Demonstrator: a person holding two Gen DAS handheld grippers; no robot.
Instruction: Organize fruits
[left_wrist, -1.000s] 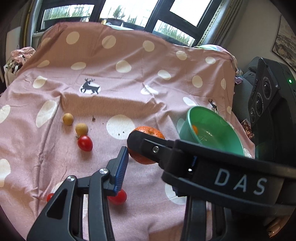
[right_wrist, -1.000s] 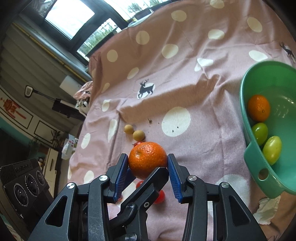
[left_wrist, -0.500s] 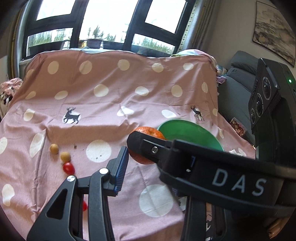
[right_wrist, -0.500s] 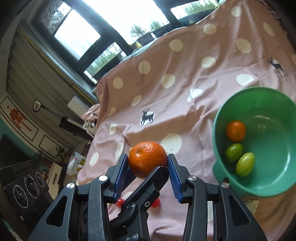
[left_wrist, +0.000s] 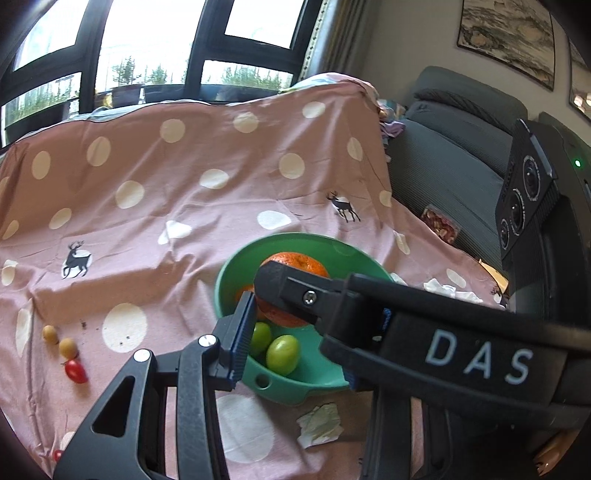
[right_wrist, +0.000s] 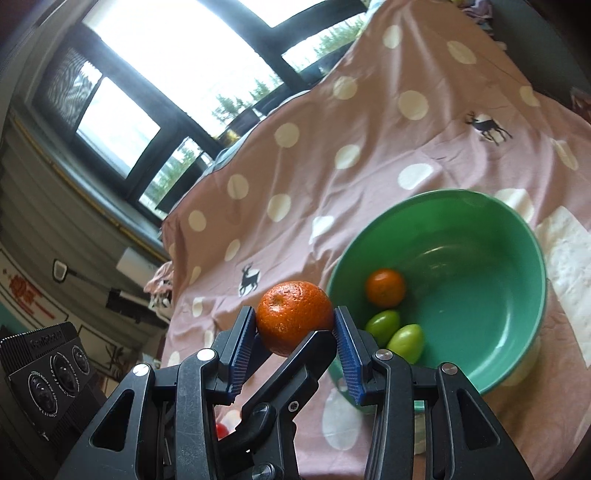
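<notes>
My right gripper (right_wrist: 294, 330) is shut on a large orange (right_wrist: 294, 317) and holds it in the air at the near left rim of the green bowl (right_wrist: 517, 325). The bowl holds a smaller orange (right_wrist: 385, 287) and two green fruits (right_wrist: 382, 322). In the left wrist view the same orange (left_wrist: 295, 263) sits over the bowl (left_wrist: 295, 391), gripped by the right gripper, whose body crosses the view. My left gripper (left_wrist: 295, 332) has its left finger (left_wrist: 242, 332) beside the orange; its right finger is hidden.
On the pink spotted cloth (left_wrist: 147, 221) lie two small tan fruits (left_wrist: 68, 348) and a red cherry tomato (left_wrist: 75, 371) at the left. Crumpled tissue (left_wrist: 319, 424) lies in front of the bowl. A grey sofa (left_wrist: 461, 155) stands at the right.
Both grippers have moved right with the orange, from over the cloth to the bowl's near rim. The bowl now fills more of both views.
</notes>
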